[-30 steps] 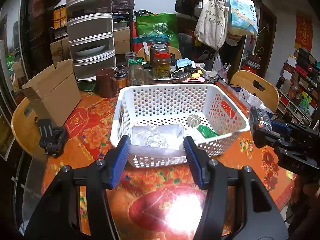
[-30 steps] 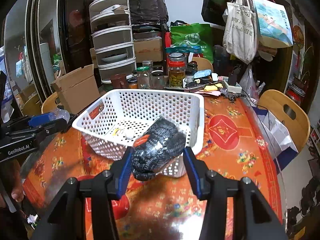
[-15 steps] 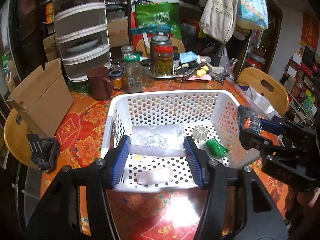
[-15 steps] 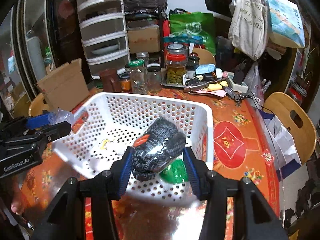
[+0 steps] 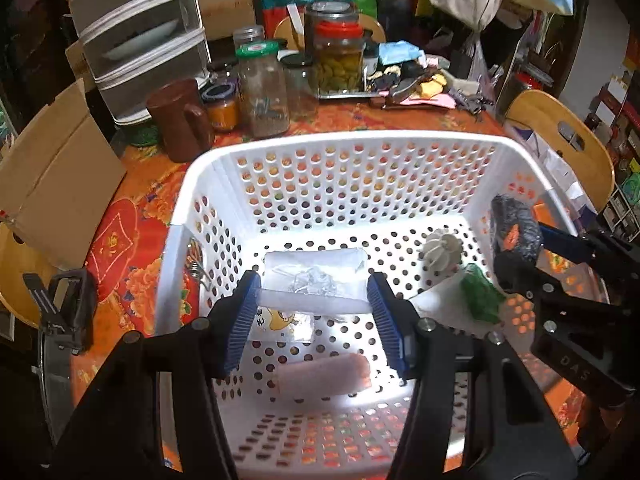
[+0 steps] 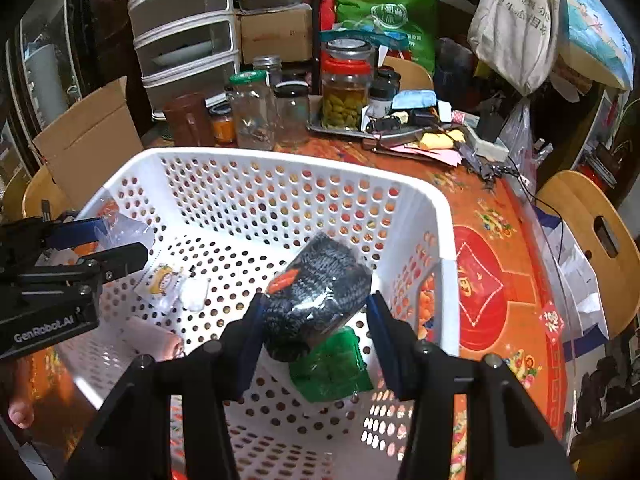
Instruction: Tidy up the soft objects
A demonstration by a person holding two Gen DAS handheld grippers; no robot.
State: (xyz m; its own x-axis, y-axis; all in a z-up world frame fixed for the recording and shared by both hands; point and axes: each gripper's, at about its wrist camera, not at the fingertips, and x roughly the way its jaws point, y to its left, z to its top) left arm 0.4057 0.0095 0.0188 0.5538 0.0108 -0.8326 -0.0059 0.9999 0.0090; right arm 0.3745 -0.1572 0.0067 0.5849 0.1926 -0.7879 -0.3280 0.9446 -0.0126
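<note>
A white perforated basket (image 5: 344, 148) (image 6: 420, 216) stands on the red patterned table. Over its inside my left gripper (image 5: 314, 312) is shut on a clear-wrapped white pack (image 5: 316, 280). My right gripper (image 6: 316, 320) is shut on a bagged dark grey knitted bundle (image 6: 316, 292) and hangs inside the basket near its right wall; the left wrist view shows the bundle (image 5: 514, 232) at the right. On the basket floor lie a pink roll (image 5: 324, 374) (image 6: 154, 338), a green packet (image 5: 480, 296) (image 6: 332, 364), a white ribbed ball (image 5: 442, 246) and a cartoon-printed packet (image 6: 162, 280).
Glass jars (image 5: 262, 88) and a brown mug (image 5: 180, 120) stand behind the basket. A cardboard box (image 5: 52, 172) sits at the left, a drawer tower (image 5: 136, 40) behind it. Wooden chairs (image 6: 592, 236) flank the table. Bags hang at the back right.
Both grippers moved forward and down, from in front of the basket to over its inside, each still holding its item. The basket now fills both views.
</note>
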